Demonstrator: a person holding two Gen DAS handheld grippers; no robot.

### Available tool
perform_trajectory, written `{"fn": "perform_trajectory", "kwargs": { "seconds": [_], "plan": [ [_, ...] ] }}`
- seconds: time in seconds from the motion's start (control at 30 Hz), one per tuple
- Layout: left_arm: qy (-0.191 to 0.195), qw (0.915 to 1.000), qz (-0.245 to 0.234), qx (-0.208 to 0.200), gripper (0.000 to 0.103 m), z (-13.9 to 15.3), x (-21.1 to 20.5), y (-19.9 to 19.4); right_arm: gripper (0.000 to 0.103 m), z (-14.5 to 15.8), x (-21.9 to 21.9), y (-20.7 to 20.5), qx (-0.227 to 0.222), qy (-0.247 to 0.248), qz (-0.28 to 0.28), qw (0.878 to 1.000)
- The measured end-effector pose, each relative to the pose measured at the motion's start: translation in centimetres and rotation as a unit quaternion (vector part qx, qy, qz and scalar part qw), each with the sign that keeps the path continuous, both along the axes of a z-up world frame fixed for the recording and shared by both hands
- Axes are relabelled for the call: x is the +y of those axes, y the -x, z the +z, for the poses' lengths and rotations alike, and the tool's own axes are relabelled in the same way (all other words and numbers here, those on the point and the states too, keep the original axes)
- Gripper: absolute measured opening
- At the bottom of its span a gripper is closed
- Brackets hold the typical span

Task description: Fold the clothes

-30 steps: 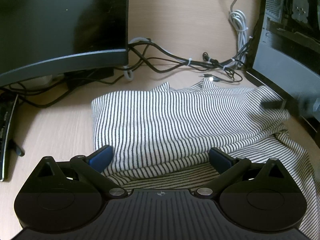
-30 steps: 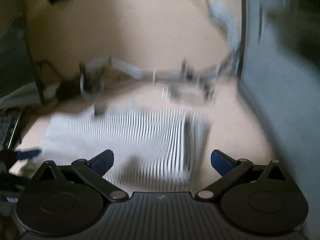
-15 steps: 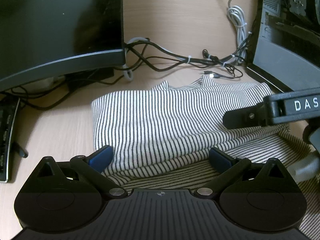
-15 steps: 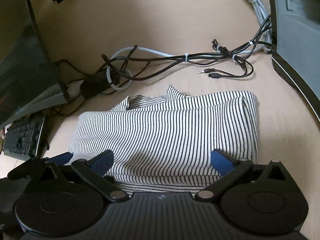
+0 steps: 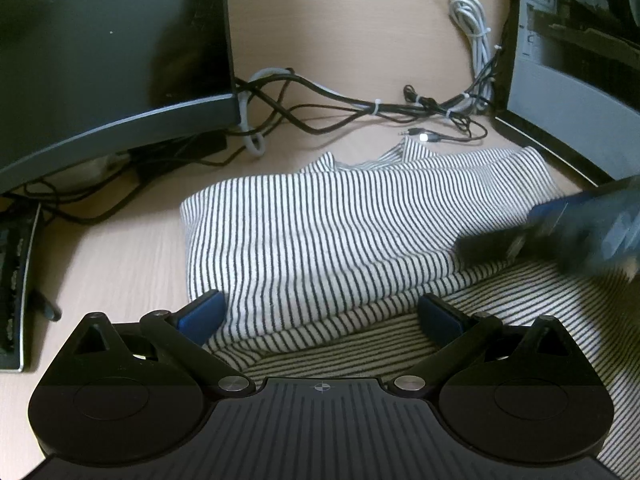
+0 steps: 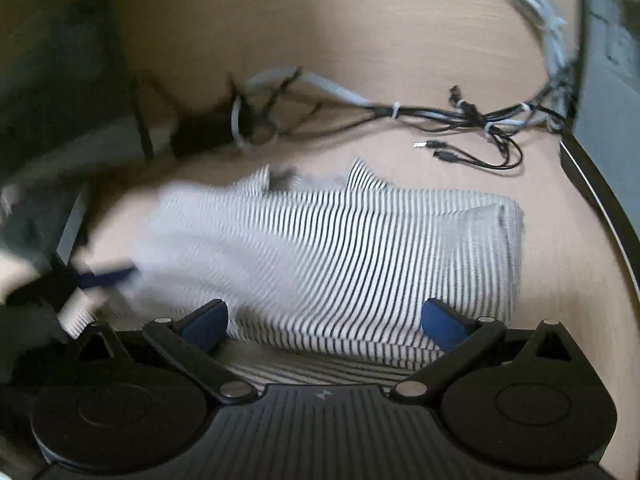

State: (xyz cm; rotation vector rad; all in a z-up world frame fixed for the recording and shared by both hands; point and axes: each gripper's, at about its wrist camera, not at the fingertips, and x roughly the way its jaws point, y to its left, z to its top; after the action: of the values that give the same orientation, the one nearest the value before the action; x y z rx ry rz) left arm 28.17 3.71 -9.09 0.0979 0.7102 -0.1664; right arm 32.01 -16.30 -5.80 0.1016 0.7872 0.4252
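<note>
A black-and-white striped garment (image 5: 328, 232) lies folded in layers on the wooden desk (image 5: 120, 264); it also shows in the right wrist view (image 6: 360, 256). My left gripper (image 5: 322, 316) is open and empty, its blue pads spread over the garment's near edge. My right gripper (image 6: 326, 322) is open and empty over the garment's near right part. The right gripper shows blurred at the right of the left wrist view (image 5: 568, 232). The left gripper shows blurred at the left of the right wrist view (image 6: 92, 280).
A dark monitor (image 5: 104, 60) stands at the back left, with a keyboard (image 5: 16, 280) at the left edge. Tangled cables (image 5: 360, 104) run along the back of the desk. A computer case (image 5: 576, 68) stands at the right, close to the garment's far right corner.
My right gripper has swung across the garment's right side and is in motion, blurring both views. My left gripper has stayed almost still. The garment has not visibly shifted.
</note>
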Motion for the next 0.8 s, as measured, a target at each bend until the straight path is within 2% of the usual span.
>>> {"fn": "perform_trajectory", "kwargs": {
  "seconds": [0.07, 0.13, 0.17, 0.27, 0.4, 0.5, 0.8],
  "plan": [
    [0.004, 1.0000, 0.000, 0.001, 0.103, 0.0, 0.1, -0.1, 0.098, 0.6, -0.7, -0.1, -0.015, 0.002, -0.007, 1.000],
    [0.008, 1.0000, 0.000, 0.002, 0.103, 0.0, 0.2, -0.2, 0.076, -0.1, -0.9, -0.7, -0.004, 0.019, -0.004, 1.000],
    [0.009, 1.0000, 0.000, 0.002, 0.103, 0.0, 0.3, -0.1, 0.073, -0.6, -1.0, -1.0, 0.003, 0.027, -0.002, 1.000],
    [0.012, 0.9999, 0.001, 0.001, 0.103, 0.0, 0.3, -0.1, 0.072, -0.6, -1.2, -0.8, -0.003, 0.037, 0.022, 0.999],
    [0.015, 0.9999, 0.001, -0.001, 0.103, 0.0, 0.4, -0.1, 0.062, -0.1, -2.0, -1.1, 0.008, 0.038, 0.042, 0.998],
    [0.030, 0.9995, 0.002, -0.003, 0.103, 0.1, 0.8, -0.1, 0.059, 0.1, -2.6, -1.4, 0.014, 0.038, 0.054, 0.998],
    [0.033, 0.9994, 0.003, -0.003, 0.103, -0.1, 1.0, -0.3, 0.061, -0.5, -2.1, -0.4, 0.005, 0.050, 0.068, 0.996]
  ]
}}
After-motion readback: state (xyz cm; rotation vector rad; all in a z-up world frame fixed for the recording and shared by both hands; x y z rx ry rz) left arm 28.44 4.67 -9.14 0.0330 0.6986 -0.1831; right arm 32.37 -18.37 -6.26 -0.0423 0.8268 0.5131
